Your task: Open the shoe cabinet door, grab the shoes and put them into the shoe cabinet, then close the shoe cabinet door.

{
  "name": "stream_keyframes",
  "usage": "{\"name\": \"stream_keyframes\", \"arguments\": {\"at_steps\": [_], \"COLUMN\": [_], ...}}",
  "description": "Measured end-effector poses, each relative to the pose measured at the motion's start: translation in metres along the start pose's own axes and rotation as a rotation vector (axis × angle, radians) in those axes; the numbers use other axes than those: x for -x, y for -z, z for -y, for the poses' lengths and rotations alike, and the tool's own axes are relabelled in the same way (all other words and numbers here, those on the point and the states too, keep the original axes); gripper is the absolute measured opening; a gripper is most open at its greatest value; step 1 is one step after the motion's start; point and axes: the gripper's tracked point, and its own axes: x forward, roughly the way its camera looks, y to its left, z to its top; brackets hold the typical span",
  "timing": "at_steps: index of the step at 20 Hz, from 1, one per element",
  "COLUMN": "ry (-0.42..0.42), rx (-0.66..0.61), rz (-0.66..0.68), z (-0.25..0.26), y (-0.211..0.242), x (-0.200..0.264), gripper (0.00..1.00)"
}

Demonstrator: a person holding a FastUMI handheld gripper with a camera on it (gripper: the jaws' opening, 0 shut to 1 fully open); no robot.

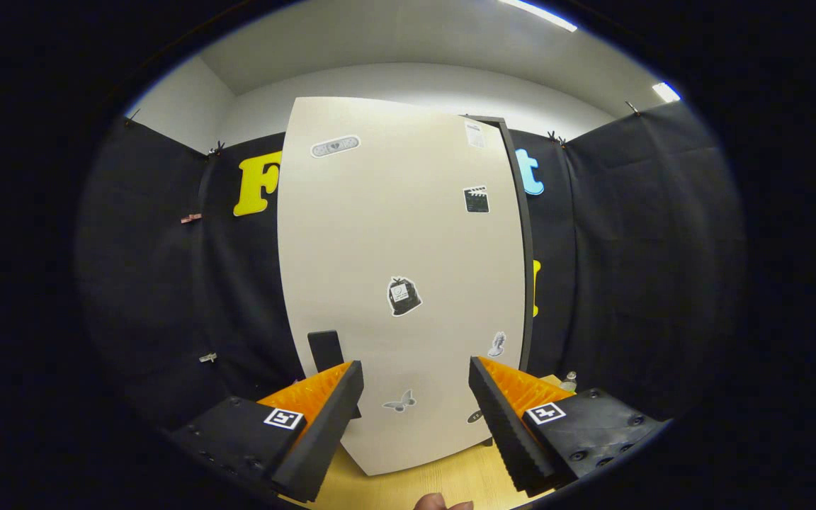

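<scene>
Just ahead of the wide-open, empty tongs (415, 397), the stiff door (401, 283) looks light (best held by its black handle (326, 350)).

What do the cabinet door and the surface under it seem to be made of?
The cabinet door looks like laminated board, cream and matte: flat, even colour, with stickers on it. The surface below seems light wood or wood-look laminate, since faint grain shows. The open gripper hangs before the door, fingers apart and holding nothing.
</scene>
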Motion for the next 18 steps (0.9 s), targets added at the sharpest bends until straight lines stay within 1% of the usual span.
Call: {"name": "stream_keyframes", "arguments": {"at_steps": [18], "ry": [0.011], "rx": [0.026], "rz": [-0.013], "z": [0.012], "y": [0.002], "x": [0.014], "gripper": [0.98]}}
